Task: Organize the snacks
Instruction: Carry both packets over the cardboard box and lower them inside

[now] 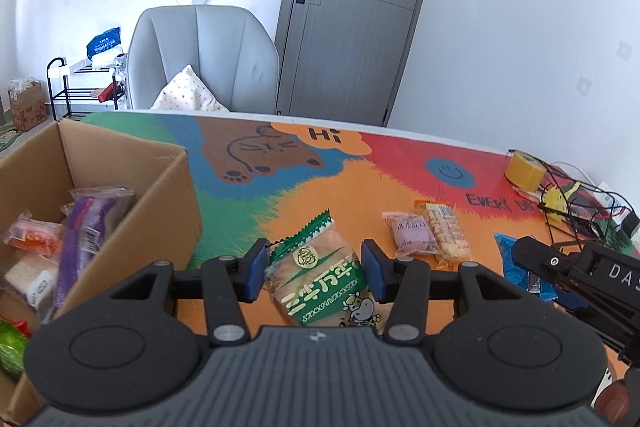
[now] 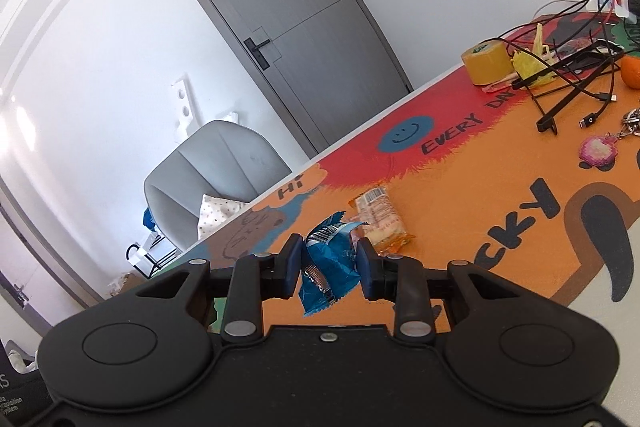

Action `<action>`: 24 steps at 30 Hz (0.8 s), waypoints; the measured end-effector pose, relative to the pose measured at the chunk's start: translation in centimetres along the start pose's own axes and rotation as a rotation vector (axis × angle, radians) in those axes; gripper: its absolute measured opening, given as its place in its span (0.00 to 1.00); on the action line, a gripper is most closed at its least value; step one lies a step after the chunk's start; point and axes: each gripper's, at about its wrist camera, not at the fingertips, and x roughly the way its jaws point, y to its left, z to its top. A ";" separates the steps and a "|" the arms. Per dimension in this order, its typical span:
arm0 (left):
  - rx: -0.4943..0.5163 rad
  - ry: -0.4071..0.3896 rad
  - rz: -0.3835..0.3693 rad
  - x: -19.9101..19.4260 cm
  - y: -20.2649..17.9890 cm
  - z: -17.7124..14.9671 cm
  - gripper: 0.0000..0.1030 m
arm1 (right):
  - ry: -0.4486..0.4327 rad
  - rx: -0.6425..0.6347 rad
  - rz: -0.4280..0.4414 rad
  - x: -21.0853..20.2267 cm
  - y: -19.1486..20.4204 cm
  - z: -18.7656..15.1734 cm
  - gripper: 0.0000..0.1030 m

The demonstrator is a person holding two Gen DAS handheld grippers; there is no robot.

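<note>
- Left gripper (image 1: 316, 271) hangs over the bright cartoon table mat (image 1: 400, 163), fingers spread wide with the green-and-white snack pack (image 1: 320, 287) lying flat between them, no clear contact.
- Left of those fingers, the cardboard box (image 1: 168, 195) already holds several snacks.
- Beyond the right finger, a pink packet (image 1: 410, 233) and an orange wafer pack (image 1: 446, 231) lie side by side.
- Right gripper (image 2: 328, 265) has its fingers closed narrow on a crumpled blue packet (image 2: 330, 267), raised off the mat.
- Ahead: tape roll (image 2: 486, 61), tangled cables (image 2: 568, 67).
- Behind the table: grey armchair (image 1: 204, 55), grey door (image 1: 352, 11), white walls.
</note>
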 end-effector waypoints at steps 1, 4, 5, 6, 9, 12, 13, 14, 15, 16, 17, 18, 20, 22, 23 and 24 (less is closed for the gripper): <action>-0.002 -0.009 0.000 -0.4 0.2 0.1 0.47 | -0.002 -0.005 0.009 -0.2 0.3 0.0 0.29; -0.012 -0.030 -0.002 -1.3 0.9 0.6 0.47 | -0.004 -0.013 0.022 -0.4 1.1 0.0 0.29; -0.016 -0.036 -0.002 -1.6 1.0 0.7 0.47 | -0.005 -0.016 0.025 -0.5 1.4 -0.1 0.29; -0.018 -0.042 -0.003 -2.0 1.2 0.8 0.47 | -0.005 -0.019 0.029 -0.6 1.7 -0.2 0.29; -0.025 -0.063 -0.006 -3.0 1.8 1.1 0.47 | -0.012 -0.030 0.043 -1.1 2.5 -0.2 0.29; -0.036 -0.084 -0.005 -4.0 2.5 1.4 0.47 | -0.020 -0.046 0.064 -1.6 3.7 -0.2 0.29; -0.041 -0.091 -0.005 -4.4 2.8 1.5 0.47 | -0.021 -0.050 0.069 -1.8 4.0 -0.2 0.29; -0.046 -0.098 -0.003 -4.8 3.0 1.6 0.47 | -0.023 -0.056 0.075 -1.9 4.4 -0.3 0.29; -0.051 -0.105 -0.001 -5.1 3.3 1.7 0.47 | -0.022 -0.060 0.081 -2.0 4.7 -0.3 0.29; -0.056 -0.112 0.001 -5.5 3.7 1.8 0.47 | -0.022 -0.065 0.087 -2.1 5.1 -0.4 0.29; -0.061 -0.120 0.006 -5.8 4.1 1.9 0.47 | -0.020 -0.070 0.094 -2.1 5.5 -0.4 0.29; -0.066 -0.126 0.010 -6.1 4.5 2.0 0.47 | -0.018 -0.075 0.103 -2.2 5.9 -0.6 0.29; -0.082 -0.138 0.022 -6.7 5.5 2.2 0.47 | -0.011 -0.084 0.119 -2.2 6.7 -0.7 0.29; -0.097 -0.149 0.036 -7.2 6.6 2.5 0.47 | 0.001 -0.092 0.138 -2.0 7.6 -1.0 0.29; -0.105 -0.155 0.044 -7.5 7.1 2.6 0.47 | 0.008 -0.097 0.149 -1.9 8.1 -1.1 0.29; -0.113 -0.160 0.053 -7.7 7.7 2.7 0.47 | 0.014 -0.101 0.158 -1.8 8.5 -1.2 0.29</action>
